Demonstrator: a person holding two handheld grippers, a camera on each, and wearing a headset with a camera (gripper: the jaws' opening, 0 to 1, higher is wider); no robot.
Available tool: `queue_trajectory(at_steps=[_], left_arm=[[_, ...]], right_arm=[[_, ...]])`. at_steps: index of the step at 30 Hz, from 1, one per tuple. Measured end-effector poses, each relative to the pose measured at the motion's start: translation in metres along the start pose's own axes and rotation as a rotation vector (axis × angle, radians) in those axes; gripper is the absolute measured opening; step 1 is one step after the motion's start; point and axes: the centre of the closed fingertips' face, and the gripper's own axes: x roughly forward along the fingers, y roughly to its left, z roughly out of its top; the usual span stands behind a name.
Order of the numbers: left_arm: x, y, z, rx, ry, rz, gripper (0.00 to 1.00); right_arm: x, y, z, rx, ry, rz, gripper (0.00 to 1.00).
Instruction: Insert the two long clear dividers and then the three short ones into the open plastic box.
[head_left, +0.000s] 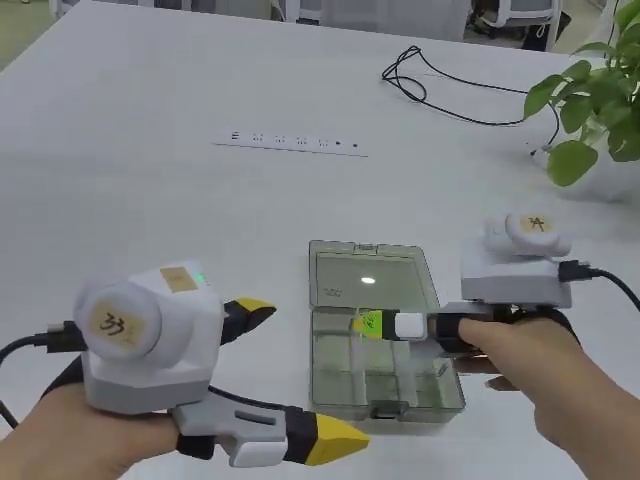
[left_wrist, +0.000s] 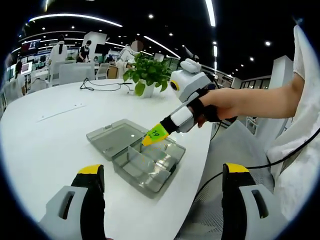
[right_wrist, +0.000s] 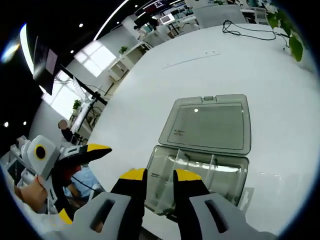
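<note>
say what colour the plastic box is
Translucent smoky grey plastic box, best in the head view.

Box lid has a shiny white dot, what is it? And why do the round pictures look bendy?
Head view: the dot on the box lid is glare, probably a ceiling light mirrored in the plastic. Right gripper view: same glare on the lid; the fisheye lens bends the table. Left gripper view: the table edge curves too, under ceiling lights.
</note>
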Motion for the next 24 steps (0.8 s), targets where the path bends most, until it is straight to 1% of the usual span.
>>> queue_trajectory(at_steps=[4, 5, 6, 7, 8, 9, 10, 11, 13, 14, 15, 16, 18, 19, 21, 22, 24], left_arm=[[-0.003, 0.001, 0.004, 0.000, -0.003, 0.020, 1.00], [-0.004, 0.000, 0.005, 0.000, -0.003, 0.027, 1.00], [-0.004, 0.000, 0.006, 0.000, -0.004, 0.031, 1.00], [-0.005, 0.000, 0.007, 0.000, -0.007, 0.037, 1.00], [-0.006, 0.001, 0.008, -0.002, -0.008, 0.042, 1.00], [-0.007, 0.001, 0.008, -0.003, -0.009, 0.046, 1.00], [-0.008, 0.001, 0.009, -0.003, -0.009, 0.052, 1.00], [-0.010, 0.001, 0.010, -0.004, -0.012, 0.058, 1.00], [-0.011, 0.002, 0.010, -0.006, -0.010, 0.066, 1.00], [-0.012, 0.002, 0.010, -0.004, -0.011, 0.072, 1.00], [-0.012, 0.001, 0.011, -0.004, -0.014, 0.074, 1.00], [-0.013, 0.001, 0.012, -0.004, -0.020, 0.078, 1.00], [-0.013, 0.000, 0.014, -0.002, -0.028, 0.084, 1.00], [-0.013, 0.000, 0.014, -0.002, -0.033, 0.085, 1.00], [-0.013, -0.001, 0.016, -0.008, -0.050, 0.085, 1.00], [-0.012, -0.001, 0.016, -0.011, -0.053, 0.083, 1.00], [-0.012, -0.003, 0.014, -0.007, -0.046, 0.080, 1.00]], right_arm=[[-0.014, 0.006, 0.011, -0.006, -0.030, 0.055, 0.26], [-0.018, 0.010, 0.016, -0.026, -0.049, 0.084, 0.27], [-0.022, 0.012, 0.015, -0.021, -0.049, 0.088, 0.27], [-0.026, 0.015, 0.018, -0.021, -0.050, 0.109, 0.28], [-0.029, 0.020, 0.019, -0.037, -0.060, 0.132, 0.28], [-0.032, 0.022, 0.021, -0.045, -0.067, 0.144, 0.30], [-0.038, 0.025, 0.021, -0.051, -0.058, 0.153, 0.31], [-0.043, 0.028, 0.023, -0.082, -0.059, 0.172, 0.31], [-0.051, 0.027, 0.026, -0.085, -0.061, 0.176, 0.32], [-0.058, 0.028, 0.028, -0.102, -0.059, 0.193, 0.32], [-0.062, 0.028, 0.029, -0.108, -0.062, 0.200, 0.34], [-0.067, 0.025, 0.030, -0.130, -0.066, 0.208, 0.35], [-0.077, 0.020, 0.030, -0.148, -0.056, 0.222, 0.38], [-0.081, 0.018, 0.030, -0.155, -0.049, 0.222, 0.39], [-0.090, 0.008, 0.030, -0.199, -0.046, 0.214, 0.40], [-0.093, 0.004, 0.029, -0.207, -0.038, 0.210, 0.41], [-0.101, -0.003, 0.027, -0.235, -0.034, 0.201, 0.43]])
